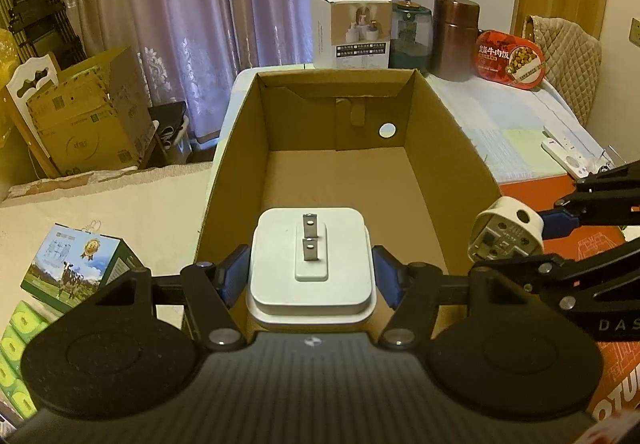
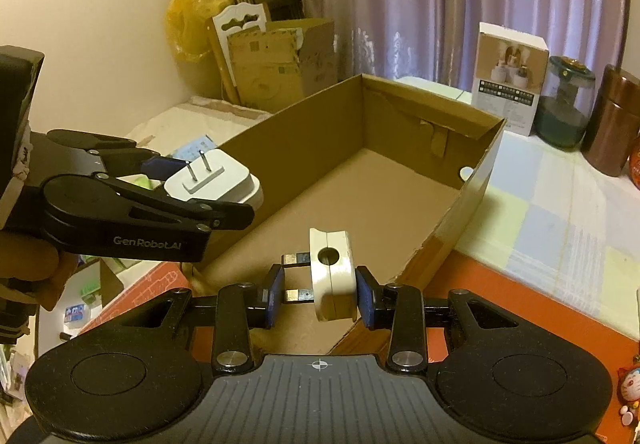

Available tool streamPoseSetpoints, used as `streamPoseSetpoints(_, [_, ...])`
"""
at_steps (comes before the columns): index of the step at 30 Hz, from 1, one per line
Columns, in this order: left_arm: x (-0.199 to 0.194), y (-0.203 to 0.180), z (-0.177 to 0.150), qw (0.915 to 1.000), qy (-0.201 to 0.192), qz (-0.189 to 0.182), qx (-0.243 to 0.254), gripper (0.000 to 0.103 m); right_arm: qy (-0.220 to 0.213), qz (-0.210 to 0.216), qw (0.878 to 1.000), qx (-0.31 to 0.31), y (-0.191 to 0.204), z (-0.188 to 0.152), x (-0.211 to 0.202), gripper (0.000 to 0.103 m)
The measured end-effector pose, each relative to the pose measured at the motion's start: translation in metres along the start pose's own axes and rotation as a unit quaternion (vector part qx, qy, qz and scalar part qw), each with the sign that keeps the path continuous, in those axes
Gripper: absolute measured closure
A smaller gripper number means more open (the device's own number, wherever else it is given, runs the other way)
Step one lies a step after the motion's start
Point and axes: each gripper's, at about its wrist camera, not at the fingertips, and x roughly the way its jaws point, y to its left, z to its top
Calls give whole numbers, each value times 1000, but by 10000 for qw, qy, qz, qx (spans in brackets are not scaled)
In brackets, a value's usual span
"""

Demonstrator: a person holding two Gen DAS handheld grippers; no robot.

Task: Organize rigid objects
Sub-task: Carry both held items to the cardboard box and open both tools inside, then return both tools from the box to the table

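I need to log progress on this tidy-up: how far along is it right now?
Done: nothing yet; the cardboard box shows only its bare floor. In hand: the left gripper is shut on a white square adapter, the right gripper on a round cream plug, both at the box's near edge. Left: releasing both inside; the carton, jar, canister and red tin behind the box are not yet packed, if they belong in it.

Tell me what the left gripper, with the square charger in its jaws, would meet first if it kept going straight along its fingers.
Most likely the bare floor of the open cardboard box: the left gripper points down into it, holding the white charger. Depth is hard to judge.
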Motion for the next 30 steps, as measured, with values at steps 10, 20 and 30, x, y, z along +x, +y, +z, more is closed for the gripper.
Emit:
streamPoseSetpoints(10, [-1,4,-1,9999,0,7,-130,39,-90,15,9999,75,0,0,-1,68])
streamPoseSetpoints(20, [-33,-8,11,9993,-318,44,-181,39,-441,-33,9988,213,-4,4,-30,64])
streamPoseSetpoints(30, [-82,-59,32,9968,-780,-139,-30,39,-870,-350,9947,428,-19,-6,-104,60])
